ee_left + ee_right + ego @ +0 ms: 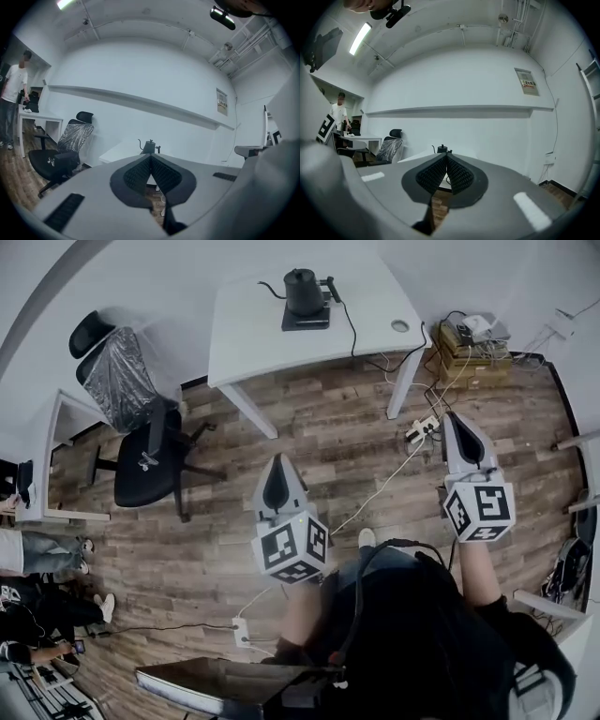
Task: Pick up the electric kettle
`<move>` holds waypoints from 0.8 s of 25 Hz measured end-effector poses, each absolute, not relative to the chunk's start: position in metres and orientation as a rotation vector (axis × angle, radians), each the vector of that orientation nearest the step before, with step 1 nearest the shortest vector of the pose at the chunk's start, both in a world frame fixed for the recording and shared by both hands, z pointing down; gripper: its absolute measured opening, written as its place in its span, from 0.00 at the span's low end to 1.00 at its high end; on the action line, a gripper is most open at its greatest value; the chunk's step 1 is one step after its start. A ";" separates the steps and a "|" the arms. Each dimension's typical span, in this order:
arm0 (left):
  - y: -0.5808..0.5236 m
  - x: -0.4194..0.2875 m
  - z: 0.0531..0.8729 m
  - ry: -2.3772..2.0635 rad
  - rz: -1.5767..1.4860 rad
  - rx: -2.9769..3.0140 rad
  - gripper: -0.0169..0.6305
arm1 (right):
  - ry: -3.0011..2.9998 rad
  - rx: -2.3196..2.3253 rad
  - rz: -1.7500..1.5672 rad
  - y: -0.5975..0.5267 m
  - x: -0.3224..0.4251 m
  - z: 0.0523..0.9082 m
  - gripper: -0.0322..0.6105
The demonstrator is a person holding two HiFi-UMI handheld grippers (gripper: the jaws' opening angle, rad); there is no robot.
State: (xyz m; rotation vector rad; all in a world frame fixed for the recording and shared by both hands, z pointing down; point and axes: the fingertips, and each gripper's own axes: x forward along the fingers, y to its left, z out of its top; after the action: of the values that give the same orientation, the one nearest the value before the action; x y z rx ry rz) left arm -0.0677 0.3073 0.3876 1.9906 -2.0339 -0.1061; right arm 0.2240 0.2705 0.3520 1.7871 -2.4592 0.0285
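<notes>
Left gripper (pixel 278 470) and right gripper (pixel 459 427) closed, empty

Both hang above the wood floor (pixel 356 437), jaws together on nothing. Far ahead, the electric kettle (pixel 304 292) sits on its base (pixel 306 322) atop the white desk (pixel 244 334), well apart.

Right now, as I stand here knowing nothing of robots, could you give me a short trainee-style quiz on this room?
1. True or false: the electric kettle sits on its base on the white table.
2. Pick one. The jaws of the left gripper are: A) closed with nothing between them; B) clamped on the kettle; C) spread wide apart.
3. In a few words: in the head view, what piece of furniture stands on the wooden floor to the left of that table?

Key: 1 true; 2 A; 3 the black office chair.
</notes>
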 end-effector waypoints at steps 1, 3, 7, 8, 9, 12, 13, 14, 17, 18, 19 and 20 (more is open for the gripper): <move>0.300 -0.064 0.389 -2.032 -0.107 1.990 0.03 | -2.450 1.795 0.030 0.263 0.230 0.353 0.05; 0.289 -0.057 0.392 -2.025 -0.103 1.987 0.03 | -2.438 1.800 0.037 0.252 0.238 0.356 0.05; 0.273 -0.052 0.396 -2.022 -0.088 1.973 0.03 | -2.442 1.793 0.061 0.235 0.243 0.361 0.05; 0.269 -0.052 0.397 -2.025 -0.085 1.970 0.03 | -2.445 1.791 0.065 0.230 0.243 0.362 0.05; 0.265 -0.052 0.397 -2.027 -0.082 1.969 0.03 | -2.447 1.789 0.068 0.226 0.243 0.363 0.05; 0.250 -0.053 0.398 -2.032 -0.080 1.970 0.03 | -2.449 1.787 0.073 0.212 0.242 0.366 0.05; 0.245 -0.054 0.399 -2.034 -0.080 1.970 0.03 | -2.451 1.786 0.074 0.206 0.240 0.367 0.05; 0.239 -0.055 0.399 -2.036 -0.080 1.969 0.03 | -2.454 1.784 0.075 0.200 0.238 0.367 0.05; 0.218 -0.064 0.401 -2.040 -0.084 1.969 0.03 | -2.461 1.773 0.072 0.178 0.226 0.371 0.05; 0.210 -0.068 0.402 -2.041 -0.085 1.968 0.03 | -2.462 1.773 0.072 0.169 0.223 0.372 0.05; 0.201 -0.073 0.402 -2.044 -0.087 1.967 0.03 | -2.462 1.774 0.071 0.160 0.219 0.372 0.05; 0.192 -0.079 0.403 -2.049 -0.092 1.962 0.03 | -2.463 1.774 0.069 0.149 0.214 0.372 0.05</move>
State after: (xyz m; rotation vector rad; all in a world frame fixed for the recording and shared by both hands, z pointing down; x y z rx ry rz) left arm -0.0794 0.1915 0.4028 1.9625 -2.0490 -0.0923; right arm 0.2145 0.1492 0.3722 1.7745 -2.4633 0.0687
